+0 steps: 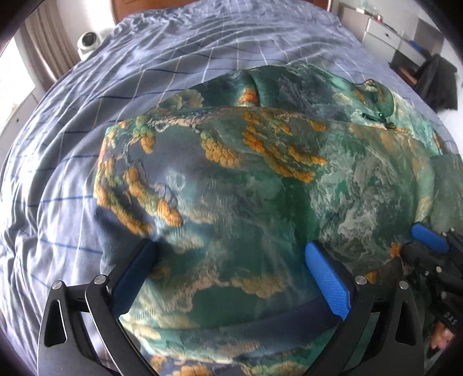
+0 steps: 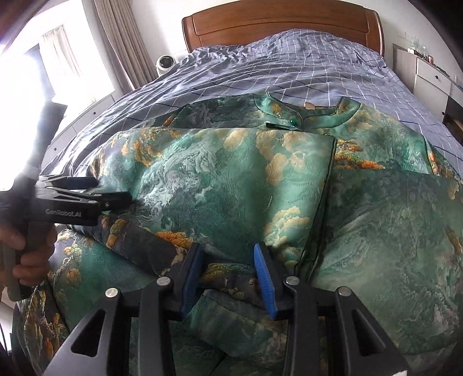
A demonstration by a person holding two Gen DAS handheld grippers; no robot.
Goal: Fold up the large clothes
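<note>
The green patterned garment [image 1: 231, 173] is being spread across the checked blue bedcover [image 1: 144, 57], lying directly under and ahead of both tongs. No container is being shown in either view.

The left gripper [image 1: 231, 269] is being held wide open above the cloth; fabric is lying between its blue pads [image 1: 327, 277], but nothing is being pinched. The right gripper [image 2: 228, 274] is being held partly closed around a bunched fold at the garment's near edge, with the cloth sitting between both pads; whether the pads are actually pressing on it cannot be told.

From the right wrist view, the garment's collar [image 2: 292, 115] is being shown ahead of the tongs, along with a folded panel with a dark piped edge, the wooden headboard [image 2: 283, 26] beyond, and a hand [image 2: 26, 254] gripping the left tool's handle to the left. From the left wrist view, the collar is being seen only at the far right, while the right tool's blue pad [image 1: 428, 237] is showing just right of the left tongs.
</note>
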